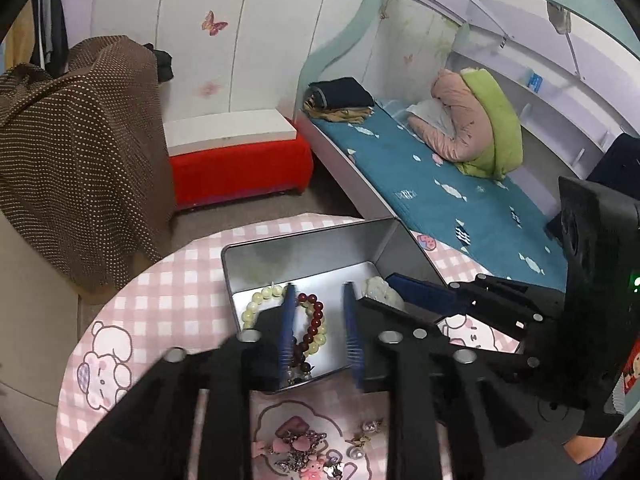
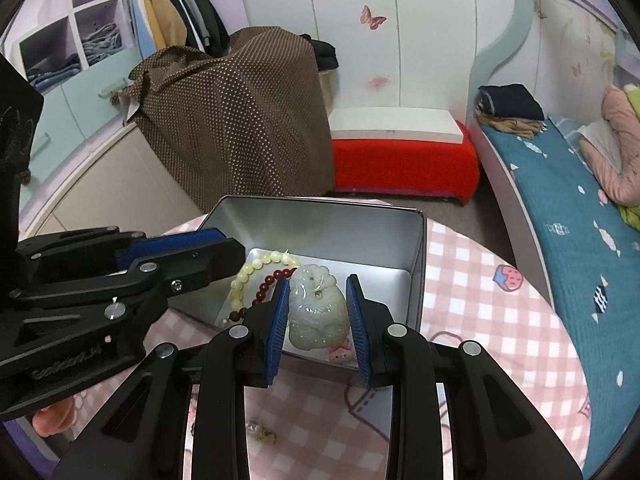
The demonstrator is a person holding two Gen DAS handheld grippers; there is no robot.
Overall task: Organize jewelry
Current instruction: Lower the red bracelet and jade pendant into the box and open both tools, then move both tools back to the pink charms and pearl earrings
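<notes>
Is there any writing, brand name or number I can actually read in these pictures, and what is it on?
No text reads clearly.
Embossed lettering on the left gripper body: too blurred to read.
White marks on the blue bed mattress: look like lettering, illegible.
Pink checked tablecloth: cartoon pictures only, no words visible.

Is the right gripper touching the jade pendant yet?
Cannot tell. In the right wrist view the right gripper straddles the jade pendant; its left pad meets the pendant's edge, a sliver shows at the other, and depth is unclear.
</notes>
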